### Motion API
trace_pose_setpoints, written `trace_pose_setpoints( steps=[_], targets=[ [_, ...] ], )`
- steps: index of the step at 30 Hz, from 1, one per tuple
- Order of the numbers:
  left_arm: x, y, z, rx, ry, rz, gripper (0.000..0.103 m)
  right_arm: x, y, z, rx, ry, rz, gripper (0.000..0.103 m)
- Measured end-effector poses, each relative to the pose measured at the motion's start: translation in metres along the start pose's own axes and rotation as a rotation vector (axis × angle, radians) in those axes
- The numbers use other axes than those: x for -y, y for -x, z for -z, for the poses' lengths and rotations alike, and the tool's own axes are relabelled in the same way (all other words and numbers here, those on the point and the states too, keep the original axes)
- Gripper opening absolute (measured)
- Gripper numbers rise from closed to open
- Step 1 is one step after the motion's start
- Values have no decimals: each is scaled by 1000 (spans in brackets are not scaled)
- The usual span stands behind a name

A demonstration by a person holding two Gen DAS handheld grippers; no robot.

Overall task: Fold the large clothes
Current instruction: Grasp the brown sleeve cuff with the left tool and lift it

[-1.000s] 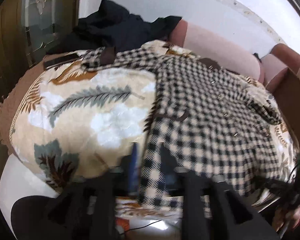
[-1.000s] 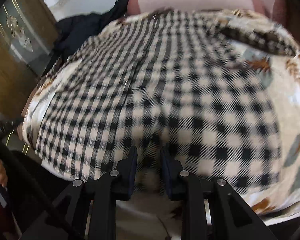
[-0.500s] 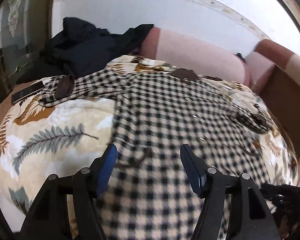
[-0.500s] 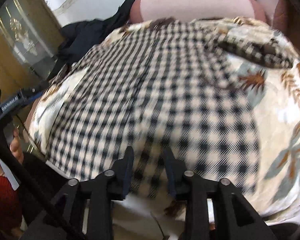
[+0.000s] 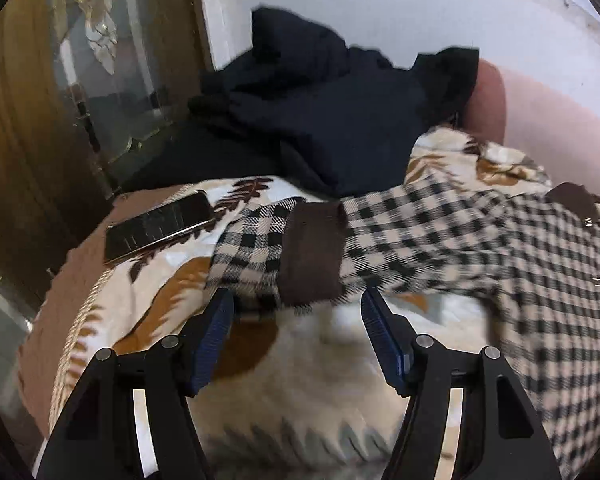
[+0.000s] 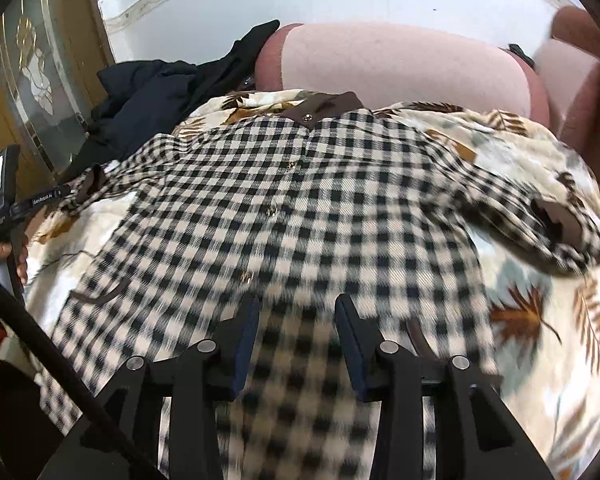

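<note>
while checked shirt [image 6: 300,200] lies flat on blanket [image 5: 300,380], l gripper [image 5: 296,320] jaws open, r gripper [image 6: 296,320] jaws opening, both empty.

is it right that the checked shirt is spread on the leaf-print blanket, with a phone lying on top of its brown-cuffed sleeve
Not quite. The checked shirt is spread on the leaf-print blanket, but the phone lies on the blanket beside the brown-cuffed sleeve, apart from it, not on top. The left wrist view shows this.
</note>
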State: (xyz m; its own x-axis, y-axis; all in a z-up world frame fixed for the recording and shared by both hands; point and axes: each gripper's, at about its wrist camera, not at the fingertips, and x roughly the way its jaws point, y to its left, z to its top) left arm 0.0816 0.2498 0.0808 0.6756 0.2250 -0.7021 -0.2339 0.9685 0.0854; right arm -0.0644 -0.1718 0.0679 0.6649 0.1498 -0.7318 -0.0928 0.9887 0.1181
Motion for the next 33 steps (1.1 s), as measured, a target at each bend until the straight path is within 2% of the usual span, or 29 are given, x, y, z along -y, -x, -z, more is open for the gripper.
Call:
trace_pose_setpoints(
  steps=[3, 7, 9, 10, 11, 13, 16, 17, 19, 23, 25, 27, 28, 30, 31, 33],
  targets=[
    [7, -30, -6, -25, -49, -3, 65, -2, -28, 4, -44, -10, -12, 44],
    [24, -55, -14, -30, -143, -68, 63, -9, -61, 13, -119, 27, 4, 44],
    [21, -65, -22, -48, -130, -89, 29, -15, -66, 17, -107, 78, 33, 44],
    [15, -69, -26, -63, -97, -87, 5, -17, -64, 18, -101, 92, 39, 44],
    [0, -72, -33, -77, -21, -77, 5, -18, -64, 18, -98, 101, 42, 44],
    [-33, -67, -42, -53, 138, -82, 5, -16, -64, 18, -93, 93, 35, 44],
    [-83, -54, -48, -6, 321, -133, 5, -13, -67, 17, -89, 75, 21, 44],
    [-103, -46, -48, 23, 379, -185, 5, -12, -67, 16, -88, 72, 17, 44],
    [-130, -37, -44, 60, 445, -252, 5, -11, -68, 15, -87, 70, 14, 44],
    [-177, -36, -23, 33, 578, -362, 5, -12, -68, 16, -82, 70, 18, 44],
    [-194, -39, -13, 21, 604, -437, 5, -12, -68, 15, -81, 69, 20, 45],
    [-211, -37, -5, 20, 626, -468, 5, -13, -69, 15, -80, 70, 21, 46],
    [-217, -36, 0, 11, 639, -471, 8, -13, -69, 15, -79, 71, 22, 46],
    [-230, -39, 8, -18, 676, -424, 30, -13, -69, 16, -78, 72, 23, 47],
    [-235, -38, 11, -23, 695, -387, 46, -13, -69, 15, -79, 71, 23, 47],
    [-238, -38, 15, -27, 726, -314, 49, -13, -69, 15, -78, 72, 24, 48]
  ],
)
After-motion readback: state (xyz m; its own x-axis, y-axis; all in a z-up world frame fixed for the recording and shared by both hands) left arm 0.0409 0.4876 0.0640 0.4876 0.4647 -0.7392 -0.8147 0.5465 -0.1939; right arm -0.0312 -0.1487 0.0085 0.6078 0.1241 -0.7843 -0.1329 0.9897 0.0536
